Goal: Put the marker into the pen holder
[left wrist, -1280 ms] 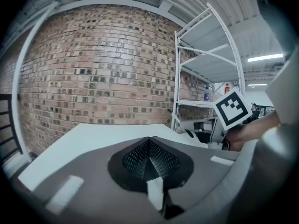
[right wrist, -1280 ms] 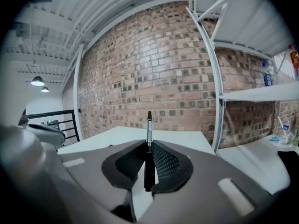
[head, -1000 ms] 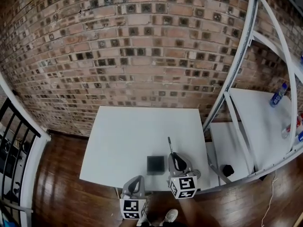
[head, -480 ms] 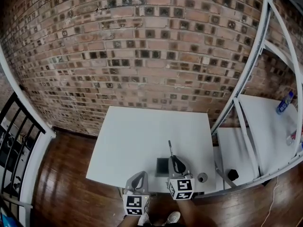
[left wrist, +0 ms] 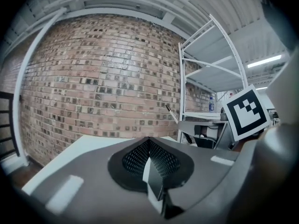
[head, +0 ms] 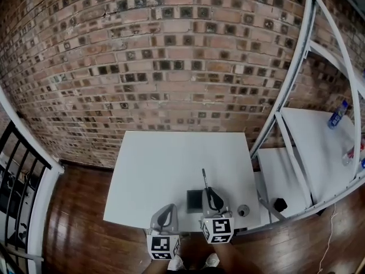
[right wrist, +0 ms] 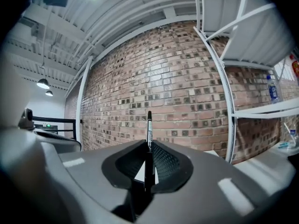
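Observation:
A thin black marker sticks forward out of my right gripper, which is shut on it; in the right gripper view the marker stands between the closed jaws, pointing at the brick wall. The dark square pen holder sits on the white table near its front edge, just left of the right gripper. My left gripper hangs at the table's front edge, left of the holder, jaws shut with nothing in them. The marker's tip shows in the left gripper view.
A small round grey object lies at the table's front right corner. A white metal shelf frame stands to the right, with bottles on a shelf and a black item on a lower board. A brick wall backs the table; black railing at left.
The head view has shifted slightly. Both grippers stay near the table's front edge, the right one still holding the marker beside the holder.

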